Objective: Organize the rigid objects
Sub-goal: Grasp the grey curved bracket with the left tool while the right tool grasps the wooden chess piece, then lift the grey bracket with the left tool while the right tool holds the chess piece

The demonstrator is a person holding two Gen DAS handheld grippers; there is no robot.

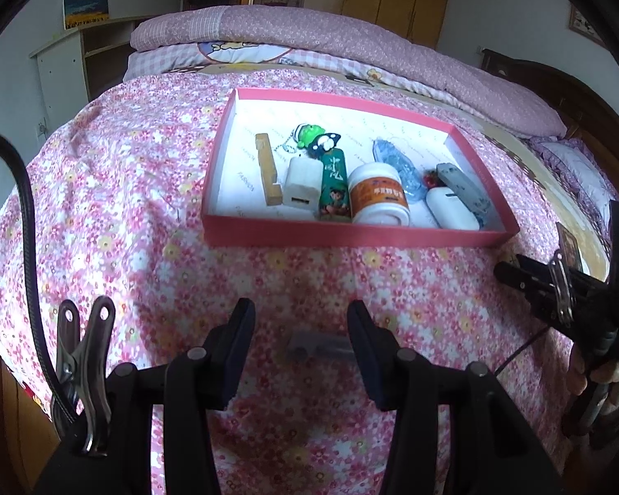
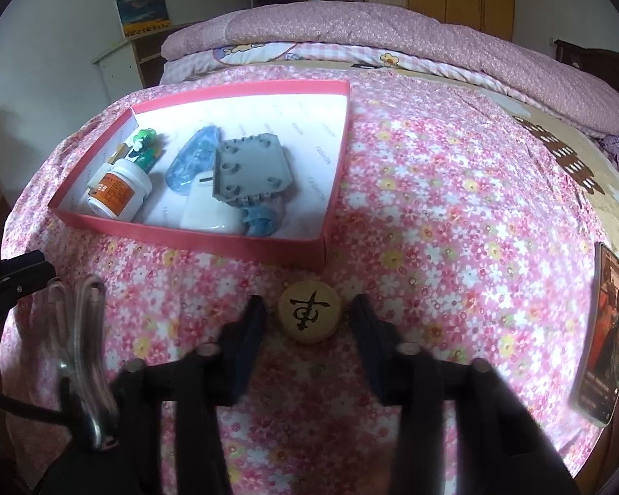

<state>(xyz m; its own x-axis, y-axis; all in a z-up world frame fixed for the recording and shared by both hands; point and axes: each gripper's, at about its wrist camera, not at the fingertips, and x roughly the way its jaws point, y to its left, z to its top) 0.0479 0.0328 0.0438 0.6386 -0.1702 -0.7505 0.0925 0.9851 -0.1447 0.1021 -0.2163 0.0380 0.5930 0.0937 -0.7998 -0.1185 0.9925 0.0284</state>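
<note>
- The left gripper (image 1: pixel 301 350) fills the bottom centre of the left wrist view, jaws spread wide and holding nothing; a small grey block (image 1: pixel 317 345) lies on the bedspread in the gap, close against the right-hand finger.
- The right gripper (image 2: pixel 308 346) sits at the bottom centre of the right wrist view, also spread apart with nothing clamped; a round wooden chess piece (image 2: pixel 310 312) with a dark character on top lies flat on the cloth between the fingertips, touching neither.
- Just above the chess piece in that view is the near corner of the red tray (image 2: pixel 227 243), a shallow box with a white floor, resting on the pink floral bedspread (image 2: pixel 454 206).
- In the left wrist view the tray (image 1: pixel 350 237) takes the centre of the frame, well above the fingers.
- Along its near wall, left to right: a wooden strip (image 1: pixel 266 169), a white cube (image 1: pixel 302 181), a green tube (image 1: pixel 334 185), a white jar with an orange label (image 1: pixel 377 200), a clear blue plastic piece (image 1: pixel 396 165), a white oval case (image 1: pixel 452 208) and a grey plate (image 1: pixel 462 187).
- A green and black keychain toy (image 1: pixel 315 140) lies behind the cube and tube.
- A phone (image 2: pixel 608 338) lies at the right edge of the right wrist view, its screen lit.
- A folded pink quilt (image 1: pixel 309 33) runs across the top of the left wrist view.
- At the right edge of the left wrist view the other gripper shows, held in a hand (image 1: pixel 598 375).
</note>
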